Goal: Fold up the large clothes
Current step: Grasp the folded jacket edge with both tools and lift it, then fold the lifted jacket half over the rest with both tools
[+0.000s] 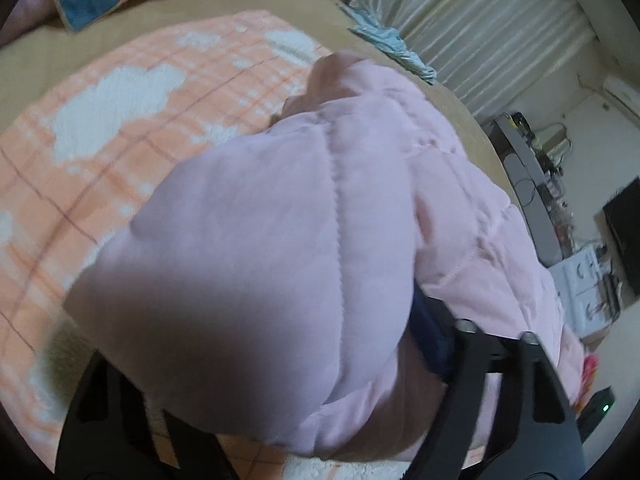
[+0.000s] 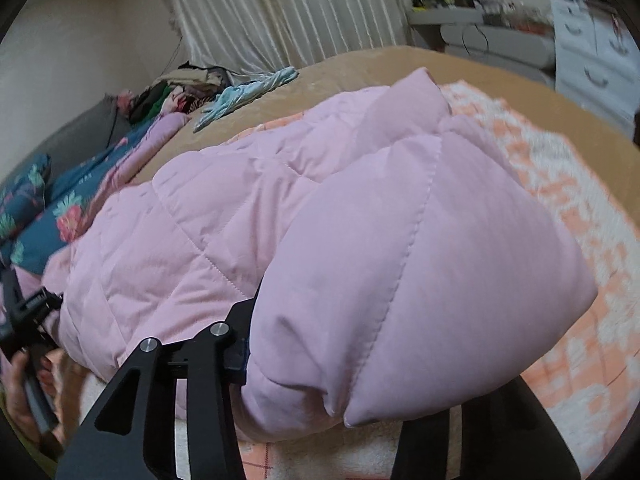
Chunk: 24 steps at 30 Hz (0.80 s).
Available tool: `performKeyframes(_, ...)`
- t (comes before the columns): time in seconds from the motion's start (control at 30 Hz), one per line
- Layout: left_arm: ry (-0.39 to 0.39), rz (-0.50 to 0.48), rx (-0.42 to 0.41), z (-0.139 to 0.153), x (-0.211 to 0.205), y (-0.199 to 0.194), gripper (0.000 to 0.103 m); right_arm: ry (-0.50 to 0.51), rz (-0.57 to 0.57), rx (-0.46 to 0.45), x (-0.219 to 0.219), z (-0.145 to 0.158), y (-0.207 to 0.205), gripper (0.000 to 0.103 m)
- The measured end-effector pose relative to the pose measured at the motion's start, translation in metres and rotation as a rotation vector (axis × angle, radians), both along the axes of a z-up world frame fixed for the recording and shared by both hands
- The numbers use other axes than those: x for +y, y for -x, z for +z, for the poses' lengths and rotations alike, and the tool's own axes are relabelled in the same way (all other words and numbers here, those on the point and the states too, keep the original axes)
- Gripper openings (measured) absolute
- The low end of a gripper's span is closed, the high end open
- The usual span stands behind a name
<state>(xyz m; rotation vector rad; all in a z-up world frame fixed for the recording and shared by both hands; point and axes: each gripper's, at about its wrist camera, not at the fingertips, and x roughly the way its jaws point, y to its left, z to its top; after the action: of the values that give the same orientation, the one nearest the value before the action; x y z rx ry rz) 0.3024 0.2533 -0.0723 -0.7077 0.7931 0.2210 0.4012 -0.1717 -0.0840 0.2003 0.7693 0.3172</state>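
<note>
A puffy, quilted pink jacket (image 1: 280, 220) lies bunched on an orange-and-white checked blanket (image 1: 120, 128) on the bed. My left gripper (image 1: 276, 352) is shut on a thick fold of it. The blue pad of one of its fingers (image 1: 432, 332) presses into the fabric, and the other finger is mostly hidden under the padding. In the right wrist view the same jacket (image 2: 360, 220) bulges over my right gripper (image 2: 372, 372), which is shut on another thick fold. One of its fingers (image 2: 236, 344) is dug into the side of the fold.
The blanket (image 2: 568, 208) lies on a tan sheet (image 2: 360, 68). A floral teal quilt (image 2: 60, 208), a clothes pile (image 2: 188, 84) and a light blue garment (image 2: 248, 92) lie beyond. White drawers (image 2: 592, 48) and a curtain (image 2: 280, 12) stand behind the bed. A hand (image 2: 20, 392) shows at lower left.
</note>
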Motion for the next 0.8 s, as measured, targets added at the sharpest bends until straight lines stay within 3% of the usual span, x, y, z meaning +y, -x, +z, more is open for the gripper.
performKeyframes(0.1, -0.07, -0.027, -0.009, 0.012, -0.005, -0.004, 0.045, 0.047, 0.012, -0.024, 0.008, 0.007, 0.004, 0.039)
performKeyframes(0.27, -0.167, -0.07, -0.028, 0.03, -0.012, -0.005, 0.033, 0.077, 0.032, -0.058, 0.015, 0.019, 0.008, 0.037)
performKeyframes(0.53, -0.27, -0.116, -0.078, 0.062, -0.022, 0.005, 0.029, 0.141, 0.085, -0.141, 0.026, 0.045, 0.031, 0.034)
performKeyframes(0.8, -0.303, -0.147, -0.099, 0.086, -0.026, 0.021, 0.028, 0.158, 0.129, -0.182, 0.026, 0.072, 0.059, 0.033)
